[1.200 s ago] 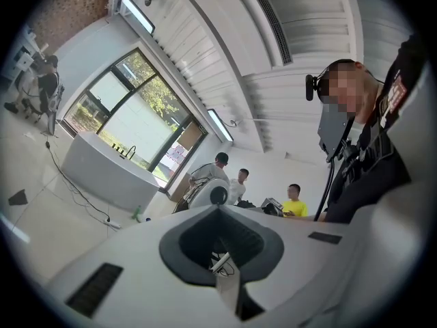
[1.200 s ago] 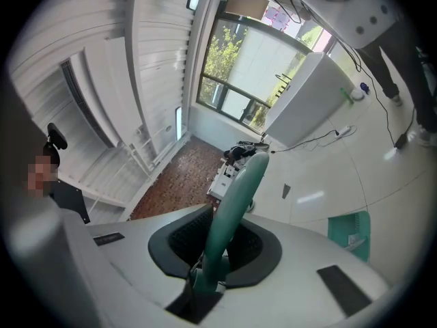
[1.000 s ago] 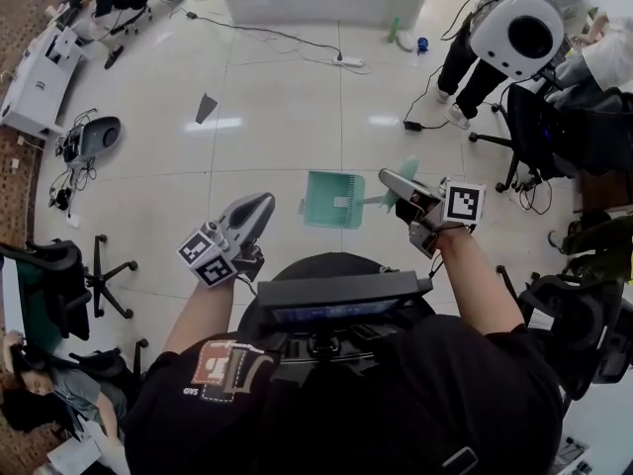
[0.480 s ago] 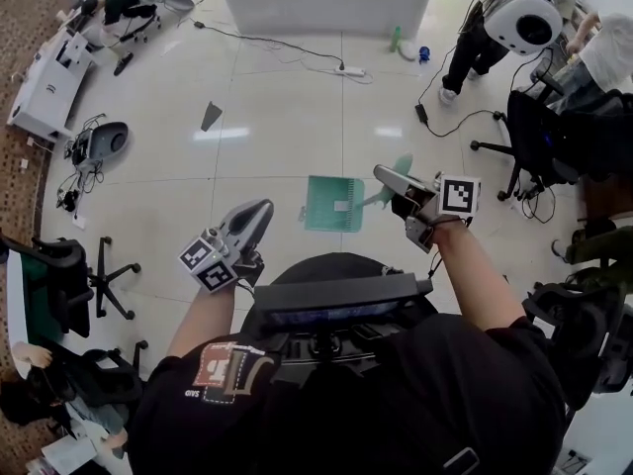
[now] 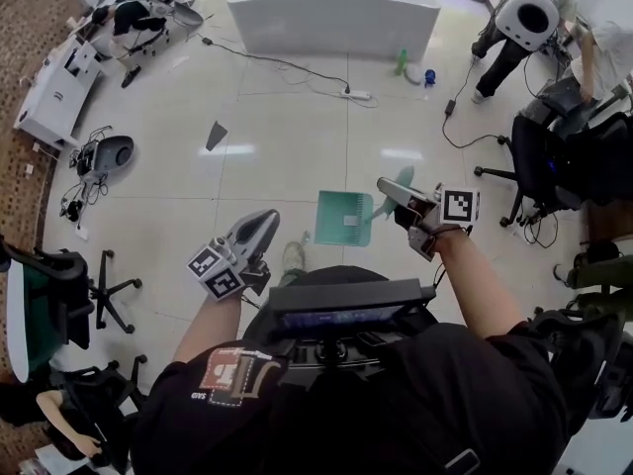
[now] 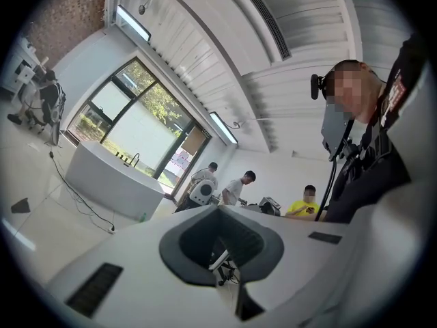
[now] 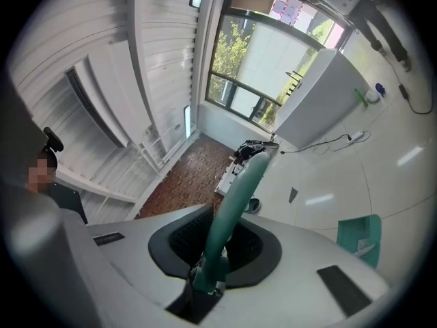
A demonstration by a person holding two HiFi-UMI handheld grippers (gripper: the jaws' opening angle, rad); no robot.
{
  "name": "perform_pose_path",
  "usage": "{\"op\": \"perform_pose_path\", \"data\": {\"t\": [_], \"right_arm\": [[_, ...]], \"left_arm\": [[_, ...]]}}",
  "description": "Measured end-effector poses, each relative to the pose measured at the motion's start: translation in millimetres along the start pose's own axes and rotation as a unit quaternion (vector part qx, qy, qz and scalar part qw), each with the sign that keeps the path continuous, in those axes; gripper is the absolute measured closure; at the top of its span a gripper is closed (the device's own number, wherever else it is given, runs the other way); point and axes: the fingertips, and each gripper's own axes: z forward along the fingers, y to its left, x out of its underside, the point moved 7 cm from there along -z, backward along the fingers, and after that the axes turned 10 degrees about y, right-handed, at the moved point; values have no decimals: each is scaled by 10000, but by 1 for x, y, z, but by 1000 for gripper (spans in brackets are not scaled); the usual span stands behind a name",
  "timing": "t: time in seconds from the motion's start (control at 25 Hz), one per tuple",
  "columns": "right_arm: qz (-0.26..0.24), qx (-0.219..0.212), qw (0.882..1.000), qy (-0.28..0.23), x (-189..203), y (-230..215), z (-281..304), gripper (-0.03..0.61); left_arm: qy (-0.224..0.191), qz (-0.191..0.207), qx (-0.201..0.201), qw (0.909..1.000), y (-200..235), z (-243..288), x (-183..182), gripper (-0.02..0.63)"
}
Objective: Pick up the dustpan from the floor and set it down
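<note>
Plastic, thin-walled and light by the look of it: the green dustpan should cost you little effort, though its smooth, rounded handle could turn or slide in a loose grip. Your right gripper has its jaws clamped on that handle part-way along, with the tip standing out past them and the pan hanging below and to the side, over the tiled floor just ahead of your feet. I cannot tell whether the pan's lip touches the tiles. Held this far from the pan, the pan will likely swing, so a hold nearer the pan end would steady it. The comb edge and thin lip look like the weak spots, so set it down flat, not on a corner. Your left gripper is idle, its jaws together on nothing.
</note>
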Motion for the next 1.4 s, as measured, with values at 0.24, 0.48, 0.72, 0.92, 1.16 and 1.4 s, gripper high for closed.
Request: {"op": "perform_pose_path", "data": {"t": [0.24, 0.48, 0.72, 0.92, 1.16, 1.4], "right_arm": [[28, 187, 9998, -29, -83, -41, 129, 514], [217, 581, 9979, -182, -150, -99, 200, 514], [164, 587, 9981, 29, -217, -162, 227, 514], [261, 589, 9969, 458, -258, -239, 230, 514], [265, 658, 9947, 739, -264, -311, 230, 514], [351, 704, 9938, 781, -250, -377, 234, 514]], "left_arm": [[138, -9, 266, 9995, 165, -14, -78, 597], [635, 184, 721, 9952, 300, 12, -139, 597], [727, -6, 738, 9946, 348, 69, -157, 597], [819, -165, 513, 9952, 363, 127, -151, 597], [870, -280, 262, 9955, 367, 162, -125, 597], [1046, -299, 239, 9938, 387, 187, -99, 597]]}}
